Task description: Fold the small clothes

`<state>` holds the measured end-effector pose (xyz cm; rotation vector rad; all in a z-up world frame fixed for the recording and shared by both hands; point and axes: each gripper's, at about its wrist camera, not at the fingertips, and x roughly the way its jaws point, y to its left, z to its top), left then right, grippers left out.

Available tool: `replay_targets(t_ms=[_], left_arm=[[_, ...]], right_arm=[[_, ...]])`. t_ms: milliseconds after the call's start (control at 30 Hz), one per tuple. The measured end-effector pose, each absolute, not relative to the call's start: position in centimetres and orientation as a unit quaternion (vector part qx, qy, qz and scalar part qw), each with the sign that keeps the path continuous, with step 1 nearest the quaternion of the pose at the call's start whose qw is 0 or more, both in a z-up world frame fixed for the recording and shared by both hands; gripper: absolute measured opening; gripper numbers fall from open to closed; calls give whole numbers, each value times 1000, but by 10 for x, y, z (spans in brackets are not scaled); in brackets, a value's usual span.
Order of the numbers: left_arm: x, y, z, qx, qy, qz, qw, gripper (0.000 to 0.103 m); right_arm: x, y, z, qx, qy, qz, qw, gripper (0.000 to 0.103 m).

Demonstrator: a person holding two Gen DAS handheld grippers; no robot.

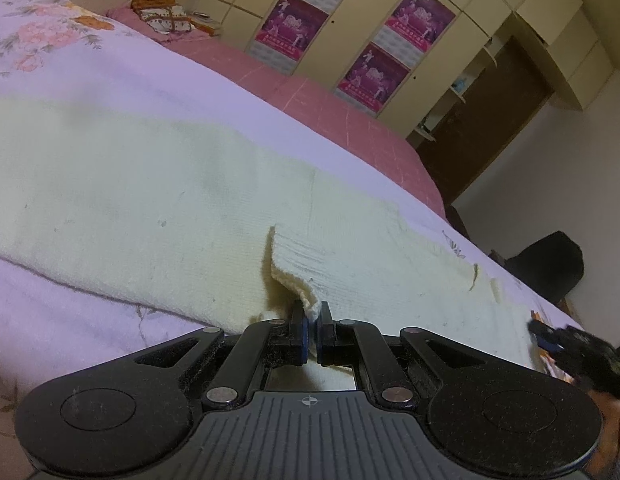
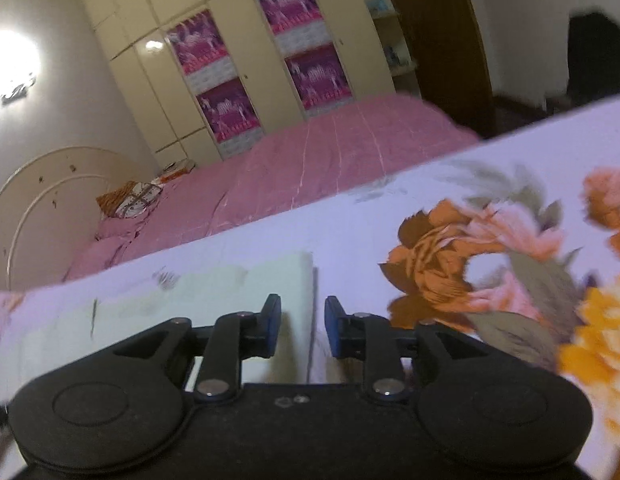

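Note:
A cream knitted garment point(image 1: 157, 200) lies spread on a white floral bedsheet point(image 1: 109, 76). My left gripper point(image 1: 312, 320) is shut on a corner of the garment at its near edge, and the cloth is pinched up between the blue pads. The right gripper point(image 1: 550, 336) shows at the right edge of the left wrist view, over the garment's far end. In the right wrist view my right gripper point(image 2: 297, 320) is open just above the end edge of the garment point(image 2: 213, 292), holding nothing. The view is blurred by motion.
A pink bedspread point(image 2: 310, 160) covers the bed behind, with pillows point(image 1: 161, 16) near the headboard point(image 2: 41, 208). A cream wardrobe with magenta posters point(image 2: 229, 80) stands beyond. A dark doorway point(image 1: 490, 128) and a black chair point(image 1: 550, 264) are to the right.

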<state>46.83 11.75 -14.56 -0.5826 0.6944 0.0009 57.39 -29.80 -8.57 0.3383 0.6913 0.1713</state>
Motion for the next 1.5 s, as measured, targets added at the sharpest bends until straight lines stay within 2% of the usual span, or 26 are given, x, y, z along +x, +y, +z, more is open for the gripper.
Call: replay_targets(t_ms=[67, 100, 133, 233, 333, 433, 467, 500, 533, 567, 667, 833, 1000, 1133, 1167, 1300, 1500], left_arm=[[468, 118, -144, -279, 334, -1, 900, 4], [467, 118, -143, -277, 327, 0, 903, 4], [463, 117, -141, -272, 314, 5, 910, 4], [460, 114, -144, -255, 312, 17, 915, 4], [461, 116, -145, -258, 312, 8, 914, 4], [457, 122, -140, -265, 315, 4, 911, 8], [453, 125, -136, -261, 307, 8, 915, 16], [445, 125, -129, -248, 292, 30, 923, 28], [440, 124, -123, -240, 278, 48, 929, 61], [436, 120, -116, -233, 258, 55, 936, 79], [451, 89, -101, -200, 246, 14, 948, 79], [495, 15, -112, -105, 289, -47, 950, 79], [495, 38, -121, -93, 301, -8, 949, 79], [482, 72, -123, -94, 299, 6, 950, 78], [482, 71, -122, -82, 301, 9, 950, 79], [481, 54, -116, -56, 296, 21, 953, 79], [454, 9, -106, -54, 283, -37, 957, 79]], right_arm=[[588, -301, -96, 187, 351, 88, 913, 23], [591, -300, -99, 185, 353, 95, 912, 8], [590, -297, -100, 172, 353, 102, 914, 7], [579, -295, -92, 147, 327, 86, 930, 6], [582, -287, -103, 117, 342, 77, 929, 7], [584, -287, -98, 111, 348, 75, 928, 16], [582, -288, -94, 108, 340, 70, 932, 25], [579, -290, -90, 104, 330, 69, 936, 25], [574, -290, -86, 100, 322, 73, 938, 24], [570, -289, -83, 92, 315, 78, 941, 24], [563, -274, -78, 55, 302, 112, 945, 25], [554, -207, -79, -26, 297, 219, 929, 25], [552, -188, -87, -89, 310, 239, 916, 38], [578, -255, -91, -30, 330, 98, 938, 36], [583, -268, -92, -16, 337, 77, 938, 41], [583, -272, -87, -15, 340, 79, 937, 40], [522, -239, -68, -28, 306, 136, 942, 38]])
